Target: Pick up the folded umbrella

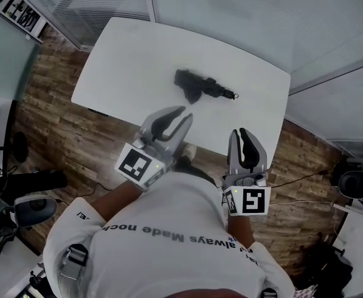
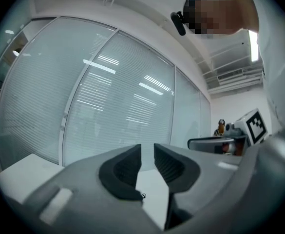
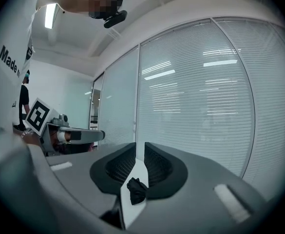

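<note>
The folded umbrella point(image 1: 201, 87) lies on the white desk point(image 1: 125, 61), ahead of and apart from the left hand-held gripper point(image 1: 176, 114), slightly parted, and the right hand-held gripper point(image 1: 243, 133), clenched empty.

black folded umbrella point(image 1: 201, 87): 1 | white rectangular table point(image 1: 131, 61): 1 | grey two-jaw grippers: 2, left gripper point(image 1: 186, 112) and right gripper point(image 1: 238, 131) | person in white printed shirt point(image 1: 169, 228): 1
</note>
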A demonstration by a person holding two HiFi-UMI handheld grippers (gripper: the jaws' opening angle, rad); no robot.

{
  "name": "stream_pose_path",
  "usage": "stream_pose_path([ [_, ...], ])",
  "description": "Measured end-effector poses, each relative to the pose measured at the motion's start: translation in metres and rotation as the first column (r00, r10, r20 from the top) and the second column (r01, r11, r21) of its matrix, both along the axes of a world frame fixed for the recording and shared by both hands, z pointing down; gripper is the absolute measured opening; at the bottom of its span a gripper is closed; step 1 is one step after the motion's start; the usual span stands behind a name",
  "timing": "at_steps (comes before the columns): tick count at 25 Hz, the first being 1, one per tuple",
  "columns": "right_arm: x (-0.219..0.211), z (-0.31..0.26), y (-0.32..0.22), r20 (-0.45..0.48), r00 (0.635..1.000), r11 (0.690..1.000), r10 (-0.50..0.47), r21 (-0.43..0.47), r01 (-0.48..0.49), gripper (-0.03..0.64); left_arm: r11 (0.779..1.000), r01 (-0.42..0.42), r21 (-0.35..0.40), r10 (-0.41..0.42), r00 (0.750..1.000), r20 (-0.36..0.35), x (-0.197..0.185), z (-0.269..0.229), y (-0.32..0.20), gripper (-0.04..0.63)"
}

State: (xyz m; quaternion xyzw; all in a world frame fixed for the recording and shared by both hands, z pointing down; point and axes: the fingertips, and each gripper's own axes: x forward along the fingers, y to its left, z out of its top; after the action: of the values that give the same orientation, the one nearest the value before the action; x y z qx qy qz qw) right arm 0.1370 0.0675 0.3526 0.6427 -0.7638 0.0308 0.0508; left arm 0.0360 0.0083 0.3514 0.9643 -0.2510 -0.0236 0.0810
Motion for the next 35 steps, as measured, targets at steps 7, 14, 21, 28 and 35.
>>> stream_pose_path([
  [7, 0.045, 0.002, -0.044, 0.017, 1.000, 1.000, -0.011, 0.001, 0.011, 0.054, 1.000, 0.024, -0.004, -0.024, 1.000, 0.011, 0.039, 0.000, -0.041, 0.081],
  [14, 0.079, 0.002, -0.071, 0.023, 0.999, 1.000, -0.023, 0.007, 0.022, 0.054, 0.999, 0.043, -0.010, -0.043, 0.999, 0.015, 0.070, 0.000, -0.067, 0.081],
  [21, 0.101, 0.005, -0.087, 0.020, 0.999, 1.000, -0.025, 0.006, 0.025, 0.054, 0.999, 0.045, -0.013, -0.045, 0.999, 0.015, 0.094, 0.005, -0.084, 0.081],
  [28, 0.115, 0.008, -0.097, 0.016, 1.000, 1.000, -0.018, 0.011, 0.018, 0.054, 0.999, 0.039, -0.010, -0.038, 0.999, 0.006, 0.109, 0.009, -0.095, 0.081],
  [35, 0.096, 0.004, -0.116, 0.009, 1.000, 1.000, -0.018, 0.015, 0.018, 0.054, 0.999, 0.033, -0.013, -0.033, 0.999, 0.003, 0.092, 0.008, -0.114, 0.081],
])
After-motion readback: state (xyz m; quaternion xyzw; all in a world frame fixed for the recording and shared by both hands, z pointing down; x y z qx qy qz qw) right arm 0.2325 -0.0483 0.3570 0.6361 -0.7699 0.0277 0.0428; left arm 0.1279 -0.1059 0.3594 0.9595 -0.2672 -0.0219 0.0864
